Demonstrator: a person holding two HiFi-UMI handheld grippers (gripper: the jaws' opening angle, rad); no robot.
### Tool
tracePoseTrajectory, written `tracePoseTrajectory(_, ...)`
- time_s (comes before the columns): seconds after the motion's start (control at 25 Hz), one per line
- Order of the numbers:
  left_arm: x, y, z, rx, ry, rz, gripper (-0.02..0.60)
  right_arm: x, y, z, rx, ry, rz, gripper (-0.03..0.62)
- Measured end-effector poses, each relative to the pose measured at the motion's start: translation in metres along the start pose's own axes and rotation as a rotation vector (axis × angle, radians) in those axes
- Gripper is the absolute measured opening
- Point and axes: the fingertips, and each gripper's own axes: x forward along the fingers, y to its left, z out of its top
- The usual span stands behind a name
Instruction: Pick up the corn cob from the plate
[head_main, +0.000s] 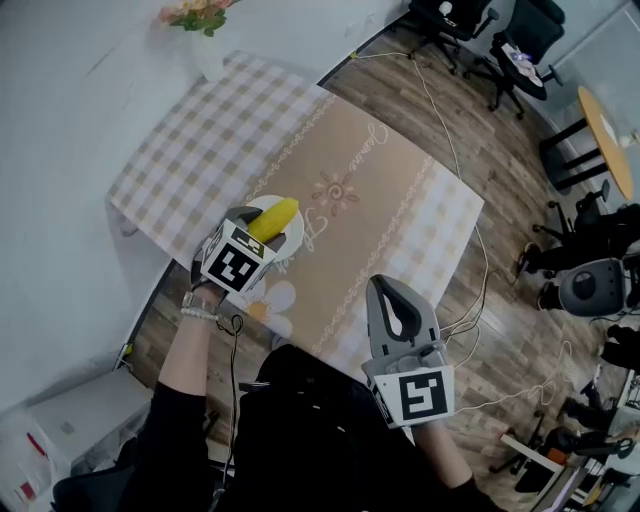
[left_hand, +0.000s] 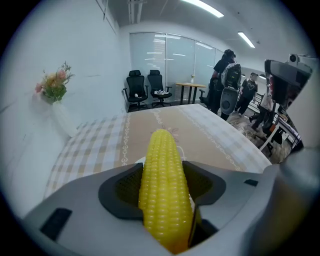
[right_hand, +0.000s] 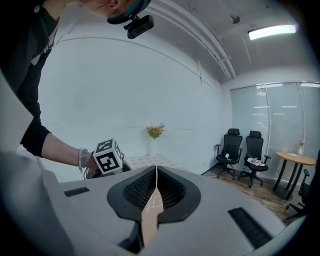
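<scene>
Corn cob (left_hand: 165, 190) sits clamped between the jaws of the left gripper (head_main: 264, 230), held by its thick end, with the tapered end sticking out well ahead of the jaw tips. Just below the tool, the white plate (head_main: 297, 243) shows its rim, so the cob is at or barely above it; whether it is fully clear I cannot tell. The right gripper (right_hand: 156, 172) has its jaws pressed together on nothing, held apart from the left one and nearer the person, over the near edge of the table (head_main: 390, 200).

To finish the pick well, I would keep the squeeze steady and raise the tool straight up from the plate. So much of the cob overhangs in front of the jaws that tipping the tool forward could let it pivot or slide out; keeping the jaws level looks safest.
</scene>
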Motion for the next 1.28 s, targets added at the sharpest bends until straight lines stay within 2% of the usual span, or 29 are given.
tracePoseTrajectory(0.2, -0.032, 0.008, 0.002, 0.009, -0.032, 0.031, 0.258, 0.013, 0.018, 0.014, -0.013, -0.017, 0.023, 0.043)
tracePoseTrajectory(0.44, -0.066, -0.003, 0.005, 0.002, -0.062, 0.083, 0.258, 0.01, 0.025, 0.02, -0.025, -0.043, 0.058, 0.043)
tracePoseTrajectory(0.92, -0.144, -0.005, 0.002, -0.071, -0.156, 0.179, 0.259, 0.024, 0.056, 0.044, -0.054, -0.092, 0.13, 0.043)
tracePoseTrajectory(1.16, -0.199, -0.022, -0.032, -0.109, -0.203, 0.226, 0.259, 0.007, 0.104, 0.05, -0.083, -0.108, 0.168, 0.043)
tracePoseTrajectory(1.28, -0.201, -0.015, -0.02, -0.127, -0.219, 0.253, 0.258, 0.021, 0.094, 0.055, -0.095, -0.113, 0.191, 0.043)
